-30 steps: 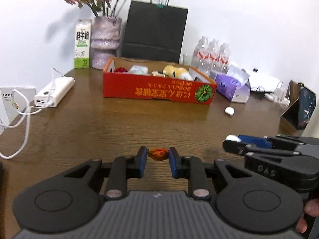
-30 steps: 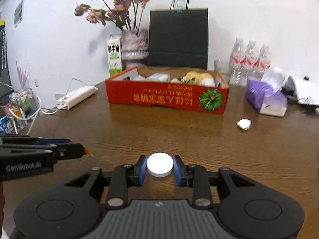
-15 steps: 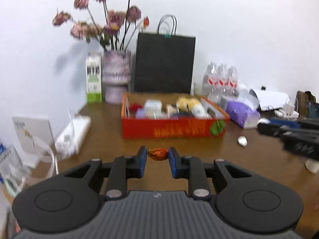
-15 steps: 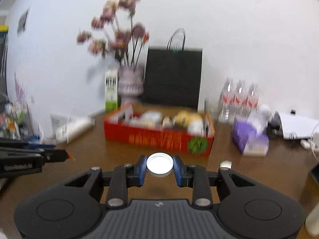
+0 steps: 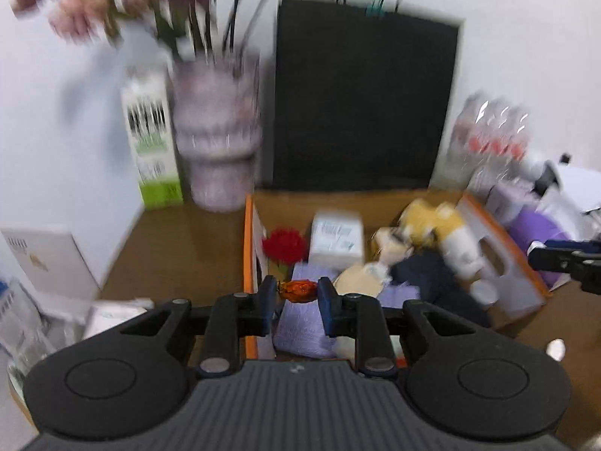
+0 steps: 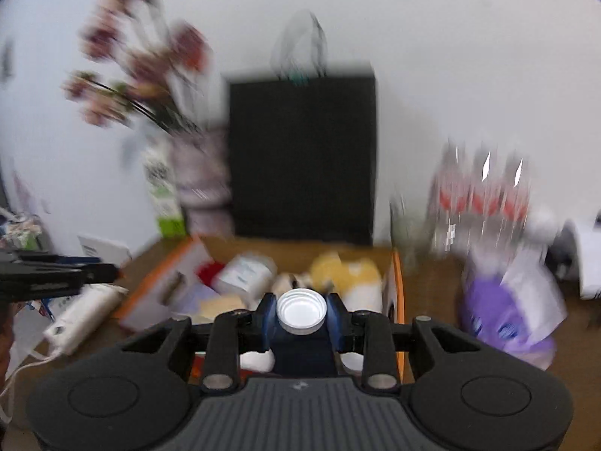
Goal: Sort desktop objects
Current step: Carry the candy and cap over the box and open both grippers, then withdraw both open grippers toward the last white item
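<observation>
My left gripper (image 5: pixel 296 290) is shut on a small orange wrapped candy (image 5: pixel 298 290) and holds it above the left end of the open red cardboard box (image 5: pixel 248 240). My right gripper (image 6: pixel 301 310) is shut on a white bottle cap (image 6: pixel 301 310) and holds it above the right part of the same box (image 6: pixel 396 285). The box holds a red flower (image 5: pixel 283 246), a white pack (image 5: pixel 336 238), a yellow plush toy (image 5: pixel 432 221), purple cloth (image 5: pixel 304 323) and a dark item (image 5: pixel 432 274). The right gripper's tips show at the right of the left wrist view (image 5: pixel 556 257). Both views are blurred.
Behind the box stand a black paper bag (image 5: pixel 360 97), a vase of flowers (image 5: pixel 218 143), a milk carton (image 5: pixel 152 146) and water bottles (image 6: pixel 484 195). A purple tissue pack (image 6: pixel 507 315) lies right of the box. A white power strip (image 6: pixel 79 315) lies left.
Both grippers have risen and moved forward from the front of the table to above the box, still holding the candy and the cap. The views now look down into the box.
</observation>
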A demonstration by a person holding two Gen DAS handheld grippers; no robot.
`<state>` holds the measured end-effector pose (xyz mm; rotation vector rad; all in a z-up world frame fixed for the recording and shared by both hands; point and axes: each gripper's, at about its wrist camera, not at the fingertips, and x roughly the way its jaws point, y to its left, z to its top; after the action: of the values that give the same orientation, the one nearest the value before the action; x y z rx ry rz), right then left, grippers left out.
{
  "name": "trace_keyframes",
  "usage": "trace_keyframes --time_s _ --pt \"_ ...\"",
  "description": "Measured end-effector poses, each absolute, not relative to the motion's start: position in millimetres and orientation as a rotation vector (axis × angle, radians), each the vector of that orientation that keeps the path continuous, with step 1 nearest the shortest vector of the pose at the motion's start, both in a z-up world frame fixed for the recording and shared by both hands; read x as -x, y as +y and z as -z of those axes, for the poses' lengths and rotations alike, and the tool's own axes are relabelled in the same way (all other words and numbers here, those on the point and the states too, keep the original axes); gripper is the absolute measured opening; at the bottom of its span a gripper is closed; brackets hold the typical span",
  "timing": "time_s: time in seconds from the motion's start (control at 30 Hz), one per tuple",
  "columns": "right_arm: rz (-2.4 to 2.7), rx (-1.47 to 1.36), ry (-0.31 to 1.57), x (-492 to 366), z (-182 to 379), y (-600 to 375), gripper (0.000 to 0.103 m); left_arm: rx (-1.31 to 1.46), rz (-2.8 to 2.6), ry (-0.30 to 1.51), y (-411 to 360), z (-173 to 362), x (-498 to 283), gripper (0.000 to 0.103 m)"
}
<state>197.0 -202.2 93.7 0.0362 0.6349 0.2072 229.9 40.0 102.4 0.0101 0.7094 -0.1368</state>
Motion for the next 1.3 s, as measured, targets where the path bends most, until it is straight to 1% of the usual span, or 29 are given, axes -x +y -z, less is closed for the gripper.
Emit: trace_keyframes --time_s 0.13,0.2,0.23,0.27,0.3,0.33,0.37,0.4,0.47,0.53,0.57,0.67,0.7,0.73,0.87,0.9,0.93,0.97,1.03,1.17,1.23,1.3 --pt "-0.169 -0.076 0.798 -265.0 -47.5 -205.5 0.028 -0.062 0.117 0.832 32.4 -66.4 -267.5 0.025" --pt "-0.150 -0.097 0.857 -285.0 -26.4 -205.6 0.029 -0.079 0.108 0.848 31.4 -56.6 -271.3 0.027" --pt "-0.147 -0.094 0.885 -292.5 -16.4 -203.5 0.028 -0.083 0.128 0.848 30.8 -56.4 -271.9 0.038" --pt "-0.140 -0.085 0.889 -294.3 -11.3 -201.9 0.027 -0.086 0.146 0.852 31.5 -58.2 -271.6 0.044" --pt "-0.139 -0.079 0.881 -293.6 -10.2 -199.9 0.029 -0.091 0.157 0.843 30.7 -61.9 -270.8 0.056" --pt "-0.143 -0.076 0.887 -293.7 -9.5 -197.1 0.035 -0.099 0.161 0.824 29.4 -67.4 -268.5 0.064" --pt "-0.145 -0.079 0.881 -292.4 -10.6 -195.0 0.041 -0.109 0.169 0.803 28.4 -73.2 -265.2 0.065" --pt "-0.140 -0.077 0.870 -290.2 -13.9 -194.9 0.042 -0.120 0.176 0.787 27.4 -79.0 -263.1 0.065" --pt "-0.129 -0.044 0.847 -287.1 -23.6 -191.6 0.051 -0.115 0.177 0.770 28.8 -91.0 -257.3 0.068" --pt "-0.125 -0.029 0.824 -281.5 -35.2 -190.2 0.053 -0.083 0.175 0.756 32.9 -101.2 -251.7 0.078" --pt "-0.128 -0.029 0.818 -278.8 -41.0 -190.0 0.053 -0.073 0.169 0.755 33.0 -104.3 -249.7 0.081" --pt "-0.135 -0.035 0.795 -264.5 -57.4 -188.9 0.056 -0.062 0.154 0.763 34.0 -111.2 -237.4 0.084" --pt "-0.136 -0.030 0.786 -258.6 -61.5 -187.4 0.057 -0.058 0.143 0.767 33.9 -110.0 -231.1 0.087" --pt "-0.137 -0.026 0.774 -250.7 -65.0 -186.0 0.058 -0.049 0.129 0.769 34.6 -108.2 -223.2 0.088" --pt "-0.114 -0.029 0.696 -195.1 -60.3 -182.6 0.065 0.064 0.043 0.768 43.5 -83.1 -162.5 0.089" --pt "-0.099 -0.019 0.672 -173.7 -55.6 -180.9 0.065 0.105 0.049 0.758 46.8 -77.0 -143.2 0.093" --pt "-0.086 -0.010 0.647 -155.6 -51.6 -179.6 0.065 0.146 0.060 0.746 49.1 -70.3 -122.3 0.100" --pt "-0.075 0.002 0.621 -135.3 -47.0 -178.2 0.067 0.191 0.073 0.729 50.0 -61.5 -97.0 0.101" --pt "-0.063 0.021 0.589 -95.4 -34.9 -175.5 0.074 0.214 0.096 0.716 47.0 -44.1 -56.6 0.101" --pt "-0.093 0.051 0.625 -35.5 -9.8 -171.4 0.076 0.142 0.102 0.688 35.3 -19.9 -1.0 0.101" --pt "-0.091 -0.007 0.656 -9.4 0.3 -176.3 0.079 0.157 0.089 0.702 35.0 -13.4 18.6 0.101" --pt "-0.115 -0.051 0.658 18.4 8.6 -179.1 0.079 0.180 0.103 0.696 36.5 -10.7 37.5 0.101"
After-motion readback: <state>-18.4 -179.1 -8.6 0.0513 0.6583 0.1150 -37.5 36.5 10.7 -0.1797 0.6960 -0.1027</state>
